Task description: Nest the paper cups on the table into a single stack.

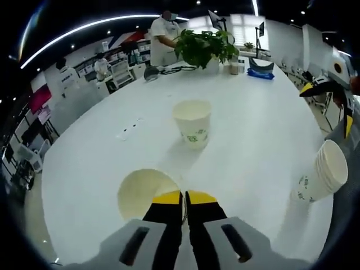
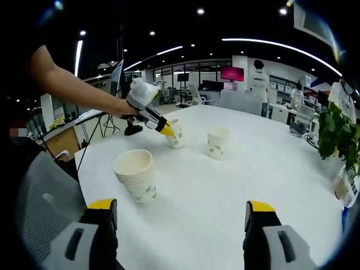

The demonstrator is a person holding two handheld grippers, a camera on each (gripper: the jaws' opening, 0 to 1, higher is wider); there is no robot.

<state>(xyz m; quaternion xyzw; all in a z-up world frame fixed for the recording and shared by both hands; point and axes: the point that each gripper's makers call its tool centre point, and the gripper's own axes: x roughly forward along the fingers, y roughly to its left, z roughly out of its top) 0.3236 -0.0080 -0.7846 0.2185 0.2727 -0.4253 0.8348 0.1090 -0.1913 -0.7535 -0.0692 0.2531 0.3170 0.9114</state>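
Jaws of the left gripper (image 1: 184,198) press together on the near rim of a paper cup (image 1: 144,193), which sits just ahead of and left of its yellow tips. Farther ahead of that gripper, a single cup (image 1: 193,122) stands upright on the white table (image 1: 101,163), apart from the held one. Off to its right, a nested stack of cups (image 1: 321,174) stands on the table. In the right gripper view, the right gripper (image 2: 182,215) is spread wide and holds nothing; the stack stands just ahead of its left jaw. A potted plant (image 1: 205,48) sits at the table's far end.
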